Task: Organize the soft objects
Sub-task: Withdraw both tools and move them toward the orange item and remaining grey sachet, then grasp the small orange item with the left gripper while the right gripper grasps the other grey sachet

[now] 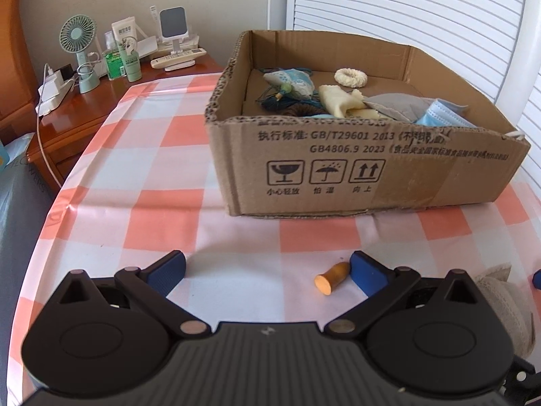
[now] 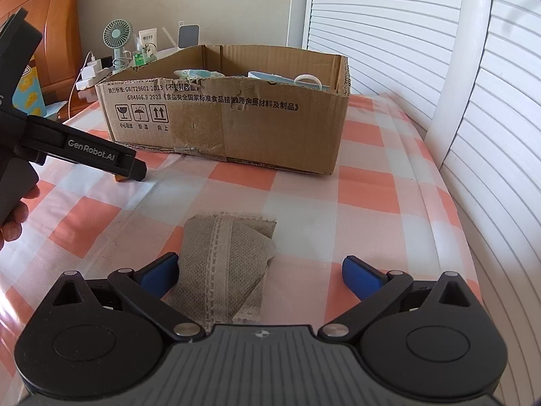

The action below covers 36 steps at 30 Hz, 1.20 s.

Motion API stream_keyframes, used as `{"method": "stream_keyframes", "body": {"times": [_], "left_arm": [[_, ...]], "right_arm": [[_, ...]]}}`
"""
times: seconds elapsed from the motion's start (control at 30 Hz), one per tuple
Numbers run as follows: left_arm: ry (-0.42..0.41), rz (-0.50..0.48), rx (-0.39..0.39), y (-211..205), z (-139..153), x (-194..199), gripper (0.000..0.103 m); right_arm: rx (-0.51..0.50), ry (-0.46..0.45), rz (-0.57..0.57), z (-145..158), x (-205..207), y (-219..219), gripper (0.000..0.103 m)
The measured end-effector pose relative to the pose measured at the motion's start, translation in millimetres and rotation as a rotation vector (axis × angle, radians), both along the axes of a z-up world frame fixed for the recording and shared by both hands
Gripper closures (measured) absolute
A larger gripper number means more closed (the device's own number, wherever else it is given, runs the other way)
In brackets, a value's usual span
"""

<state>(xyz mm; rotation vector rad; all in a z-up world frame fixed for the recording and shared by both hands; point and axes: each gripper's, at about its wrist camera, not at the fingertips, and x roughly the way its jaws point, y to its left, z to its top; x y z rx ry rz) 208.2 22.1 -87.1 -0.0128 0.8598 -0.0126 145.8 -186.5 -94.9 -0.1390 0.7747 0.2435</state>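
Note:
A cardboard box (image 1: 365, 169) stands on the checked tablecloth and holds several soft items: a blue face mask (image 1: 443, 115), a grey cloth (image 1: 399, 103), a cream ring (image 1: 350, 77). My left gripper (image 1: 268, 270) is open low over the cloth, with a small orange-tipped piece (image 1: 331, 277) just inside its right finger. My right gripper (image 2: 260, 272) is open over a folded grey cloth pouch (image 2: 226, 264), which lies between its fingers, close to the left one. The box also shows in the right wrist view (image 2: 223, 118). The left gripper's body (image 2: 84, 155) shows at that view's left.
A wooden nightstand (image 1: 101, 101) at the back left carries a small fan (image 1: 79, 50), bottles, a remote and chargers. White louvred doors (image 2: 439, 50) stand behind and to the right. The table edge drops off at the left (image 1: 37, 237).

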Motion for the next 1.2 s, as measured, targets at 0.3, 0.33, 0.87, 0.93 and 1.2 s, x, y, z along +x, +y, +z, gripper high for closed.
{"method": "stream_keyframes", "body": {"times": [0.3, 0.33, 0.87, 0.93, 1.2], "left_arm": [[-0.011, 0.008, -0.002, 5, -1, -17, 0.000], [-0.015, 0.009, 0.000, 6, -1, -18, 0.000], [-0.090, -0.110, 0.063, -22, 7, -42, 0.073], [-0.095, -0.112, 0.074, -25, 7, -43, 0.074], [-0.092, -0.107, 0.062, -25, 7, -44, 0.078]], "right_arm": [[0.001, -0.001, 0.000, 0, 0, 0, 0.000], [0.001, -0.001, -0.001, 0, 0, 0, 0.000], [0.004, -0.005, -0.001, 0, 0, -1, 0.000], [0.004, -0.006, -0.001, 0, -1, 0, 0.000], [0.004, -0.006, 0.000, -1, -1, 0, 0.000]]}}
